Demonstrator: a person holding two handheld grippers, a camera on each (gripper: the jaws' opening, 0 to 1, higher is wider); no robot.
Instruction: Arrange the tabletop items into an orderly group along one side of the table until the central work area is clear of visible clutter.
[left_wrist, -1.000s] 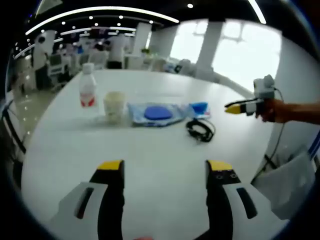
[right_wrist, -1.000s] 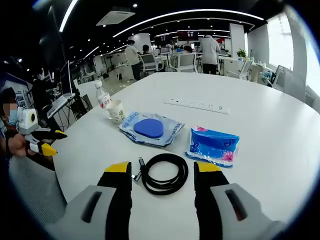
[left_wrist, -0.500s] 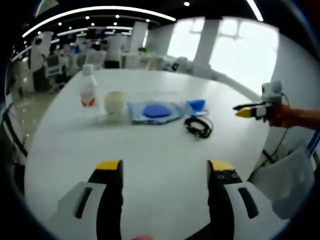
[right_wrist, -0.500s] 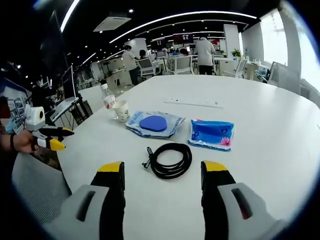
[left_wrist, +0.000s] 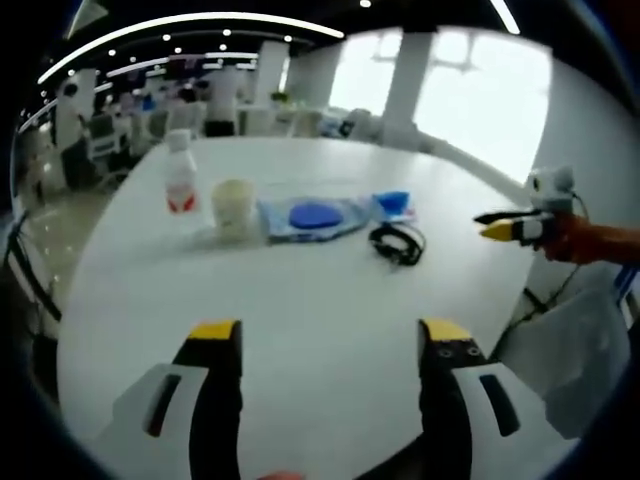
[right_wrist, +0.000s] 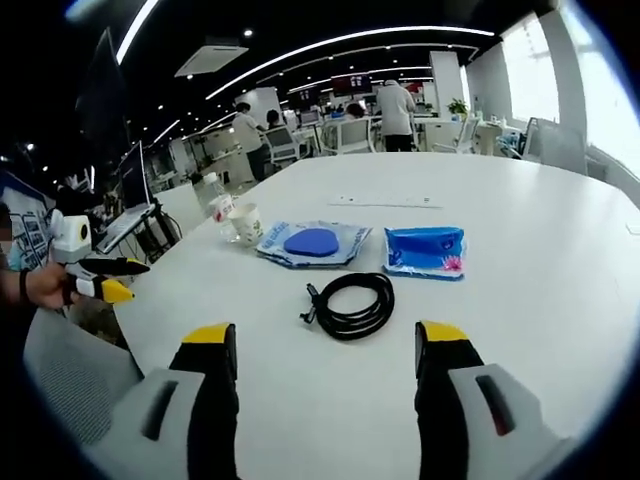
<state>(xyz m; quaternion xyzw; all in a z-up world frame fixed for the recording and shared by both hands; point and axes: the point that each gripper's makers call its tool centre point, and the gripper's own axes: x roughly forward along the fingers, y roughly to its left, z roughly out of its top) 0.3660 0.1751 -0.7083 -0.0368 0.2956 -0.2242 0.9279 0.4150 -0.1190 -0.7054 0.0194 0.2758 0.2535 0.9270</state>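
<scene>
On the round white table (left_wrist: 300, 310) stand a clear bottle with a red label (left_wrist: 180, 182) and a paper cup (left_wrist: 232, 205). Beside them lie a clear bag holding a blue pad (left_wrist: 315, 215), a blue tissue pack (left_wrist: 394, 203) and a coiled black cable (left_wrist: 398, 242). My left gripper (left_wrist: 330, 345) is open above the near table edge, well short of them. My right gripper (right_wrist: 326, 348) is open, with the cable (right_wrist: 352, 306) just beyond its jaws, then the bag (right_wrist: 312, 242), tissue pack (right_wrist: 425, 251), cup (right_wrist: 244, 222) and bottle (right_wrist: 215, 195). The right gripper (left_wrist: 512, 225) enters the left gripper view from the right, and the left gripper (right_wrist: 98, 281) shows at the left of the right gripper view.
A white power strip (right_wrist: 385, 201) lies farther across the table (right_wrist: 560, 260). Grey fabric (right_wrist: 70, 385) hangs by the table edge at left. Office chairs, desks and people (right_wrist: 398, 105) stand beyond the table. Bare tabletop lies between both grippers and the items.
Both views have drawn back slightly from the items, so the cable and packs look smaller and farther. The items themselves have not moved, and both grippers stay open.
</scene>
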